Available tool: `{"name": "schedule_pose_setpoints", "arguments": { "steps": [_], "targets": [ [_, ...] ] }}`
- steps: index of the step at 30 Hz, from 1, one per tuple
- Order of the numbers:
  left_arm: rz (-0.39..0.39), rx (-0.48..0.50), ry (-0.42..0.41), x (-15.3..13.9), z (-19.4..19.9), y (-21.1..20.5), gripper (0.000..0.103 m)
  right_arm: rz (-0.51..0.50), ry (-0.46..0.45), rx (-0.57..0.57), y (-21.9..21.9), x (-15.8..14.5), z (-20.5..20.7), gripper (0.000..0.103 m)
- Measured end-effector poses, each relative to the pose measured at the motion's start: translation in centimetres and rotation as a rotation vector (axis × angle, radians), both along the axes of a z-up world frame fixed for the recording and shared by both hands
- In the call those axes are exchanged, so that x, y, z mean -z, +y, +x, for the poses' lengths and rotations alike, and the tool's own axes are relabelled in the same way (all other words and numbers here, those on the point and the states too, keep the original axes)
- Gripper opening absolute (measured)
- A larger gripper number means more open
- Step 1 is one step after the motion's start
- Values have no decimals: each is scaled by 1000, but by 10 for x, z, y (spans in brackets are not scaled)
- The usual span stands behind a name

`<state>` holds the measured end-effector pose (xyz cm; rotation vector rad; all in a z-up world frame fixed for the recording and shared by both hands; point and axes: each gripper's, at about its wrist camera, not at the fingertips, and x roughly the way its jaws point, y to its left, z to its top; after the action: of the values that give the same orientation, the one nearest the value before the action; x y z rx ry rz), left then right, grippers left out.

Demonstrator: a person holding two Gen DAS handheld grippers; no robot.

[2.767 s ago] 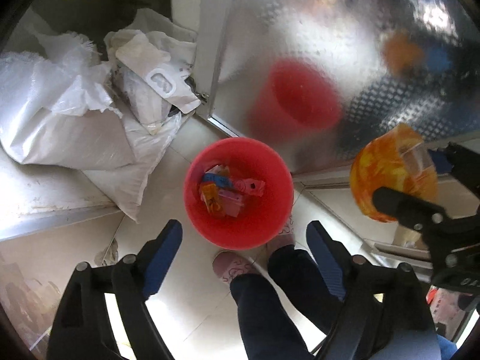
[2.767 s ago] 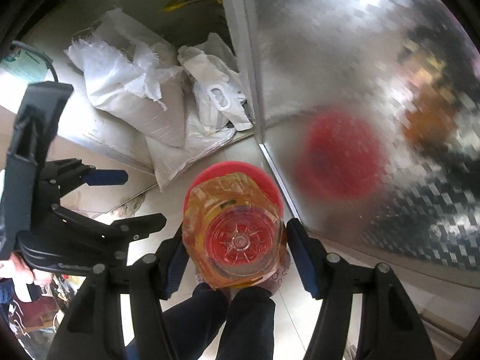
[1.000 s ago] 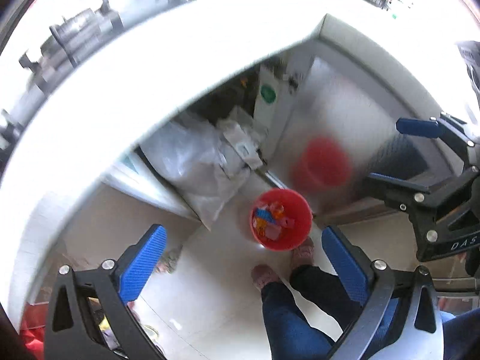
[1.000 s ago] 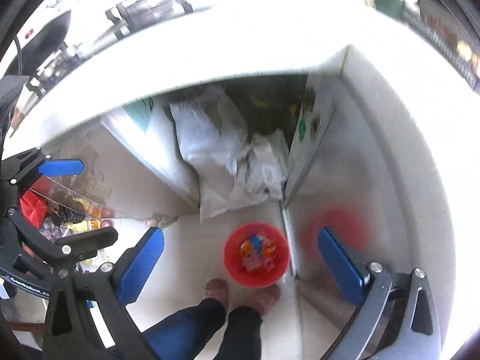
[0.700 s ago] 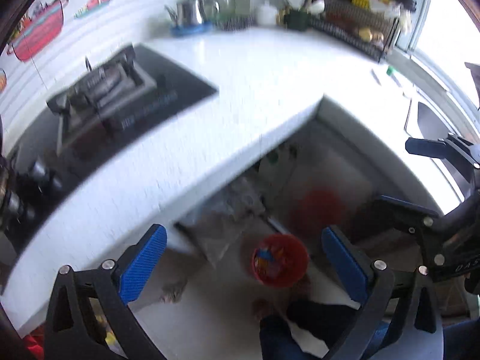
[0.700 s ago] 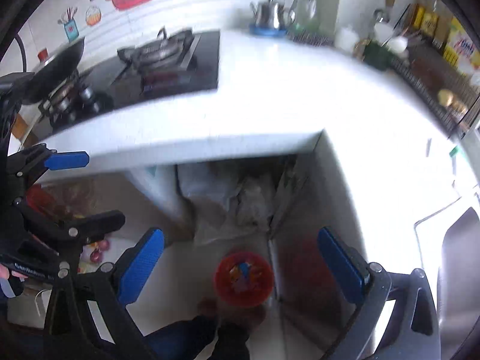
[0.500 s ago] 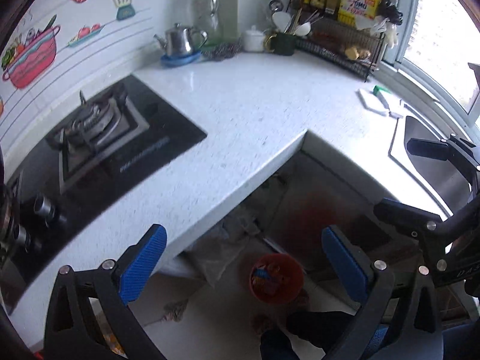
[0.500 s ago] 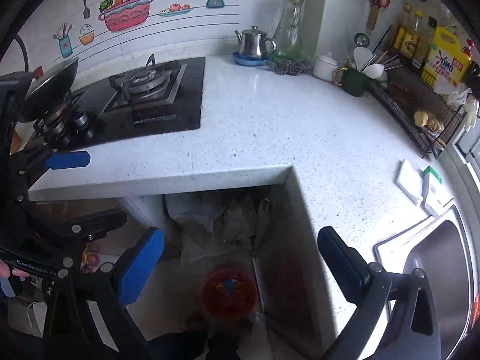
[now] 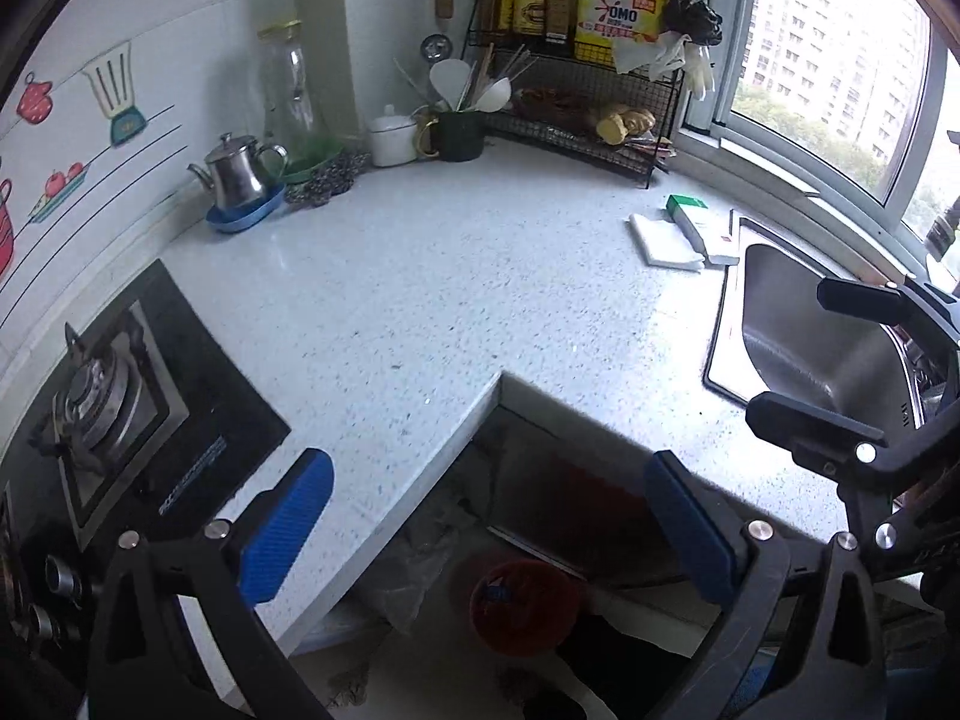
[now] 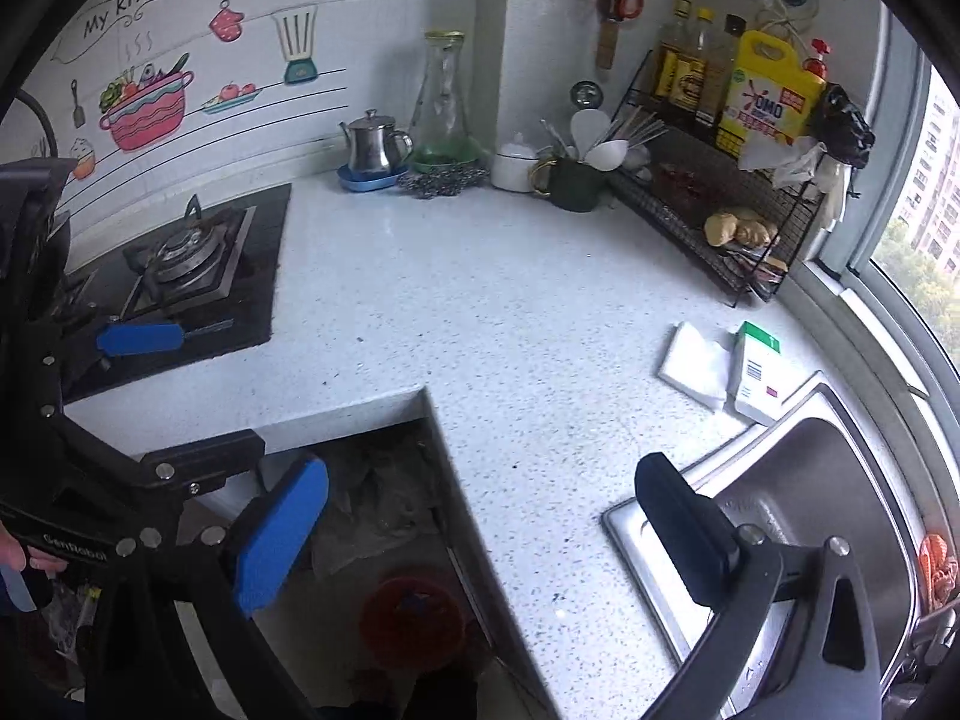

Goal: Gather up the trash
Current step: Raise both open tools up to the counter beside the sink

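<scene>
Both grippers hang above a white speckled counter (image 9: 420, 300). My left gripper (image 9: 486, 510) is open and holds nothing. My right gripper (image 10: 480, 516) is open too, with nothing between its blue pads. Down on the floor in the counter's inner corner stands the red bin (image 9: 525, 606), also visible from the right wrist as the red bin (image 10: 414, 615), with coloured trash inside. By the sink lie a white folded napkin (image 10: 696, 369) and a green-and-white box (image 10: 756, 375); from the left wrist they appear as the napkin (image 9: 663, 240) and the box (image 9: 696, 225).
A black gas stove (image 10: 186, 264) is on the left, and a steel sink (image 10: 810, 510) on the right. Along the back wall stand a steel kettle (image 10: 375, 147), a glass carafe (image 10: 447, 108), a utensil mug (image 10: 573, 183) and a wire rack (image 10: 720, 198) with bottles. White sacks (image 10: 384, 504) sit under the counter.
Both grippers rose from just over the red bin to above the counter. The orange-wrapped bottle once in the right gripper is gone from it, and its jaws now stand open.
</scene>
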<state>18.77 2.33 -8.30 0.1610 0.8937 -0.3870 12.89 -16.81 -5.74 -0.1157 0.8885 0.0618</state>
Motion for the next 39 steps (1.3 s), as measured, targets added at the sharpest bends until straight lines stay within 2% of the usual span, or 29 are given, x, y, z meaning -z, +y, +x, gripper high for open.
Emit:
{"name": "schedule_pose_setpoints", "arguments": {
  "steps": [4, 10, 17, 27, 39],
  "targets": [
    [11, 46, -8, -6, 21, -26, 103, 4, -9, 57, -26, -7, 9, 102],
    [-7, 118, 23, -9, 59, -62, 103, 32, -2, 153, -68, -10, 25, 102],
    [9, 188, 41, -6, 104, -115, 103, 44, 16, 225, -112, -8, 42, 102],
    [30, 232, 108, 12, 160, -185, 103, 75, 68, 295, -182, 1, 71, 102],
    [63, 266, 213, 53, 205, -250, 103, 98, 138, 337, -247, 26, 102, 102]
  ]
}}
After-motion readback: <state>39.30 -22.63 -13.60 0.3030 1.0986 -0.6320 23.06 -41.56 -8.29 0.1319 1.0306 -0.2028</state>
